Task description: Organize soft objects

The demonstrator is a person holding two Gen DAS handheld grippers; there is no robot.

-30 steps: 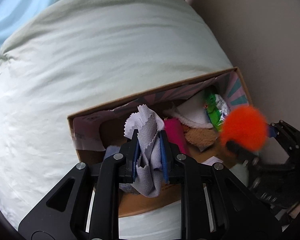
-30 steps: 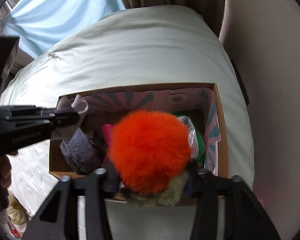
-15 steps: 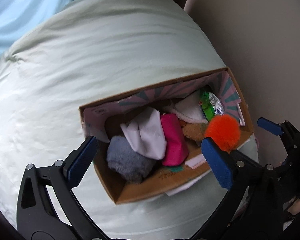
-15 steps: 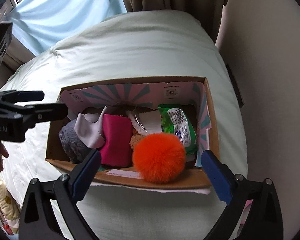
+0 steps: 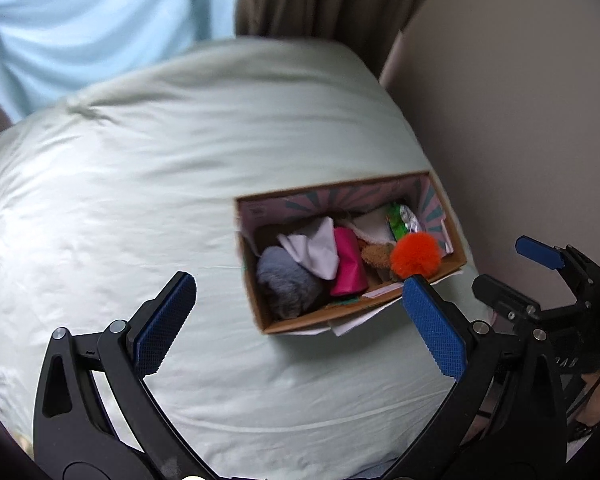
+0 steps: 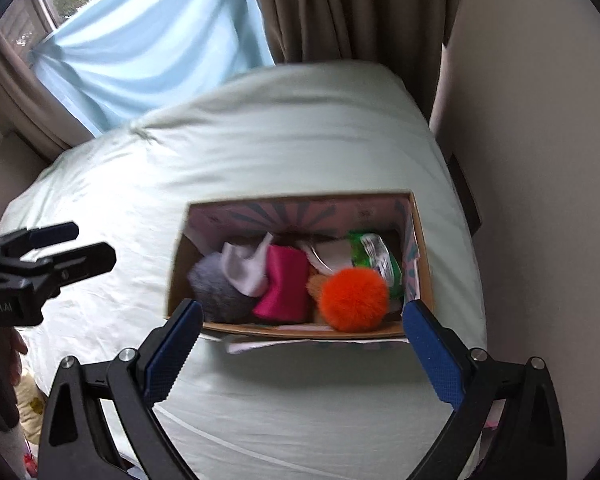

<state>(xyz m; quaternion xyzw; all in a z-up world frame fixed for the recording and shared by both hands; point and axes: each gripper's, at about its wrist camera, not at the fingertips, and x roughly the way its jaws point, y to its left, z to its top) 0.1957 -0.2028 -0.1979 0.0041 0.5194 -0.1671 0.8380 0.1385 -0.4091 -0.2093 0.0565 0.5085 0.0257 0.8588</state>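
Blue-padded fingers of the left gripper [image 5: 294, 320] stand wide apart and hold nothing; those of the right gripper [image 6: 302, 346] are likewise spread and empty. Left view: the right gripper appears at 3 o'clock, its jaws parted. Right view: the left gripper appears at 9 o'clock, side-on. Both tools hang above a pale bed [image 6: 300, 140], clear of the box [image 6: 296, 330], which lies on the bedding at the right side, near the wall [image 6: 540, 160].

Box contents, right view, from 9 to 3 o'clock: grey fluff [image 6: 216, 288], white cloth [image 6: 244, 270], pink pouch [image 6: 284, 286], orange pom-pom [image 6: 354, 294] against the near wall, green packet [image 6: 376, 258] at the far right. A tan plush piece [image 5: 376, 256] lies beside the pom-pom, and a cream pad [image 6: 330, 252] lies behind it.

Surroundings: blue curtain [image 6: 148, 52] at 11 o'clock, brown drape [image 6: 348, 8] at 12 o'clock.
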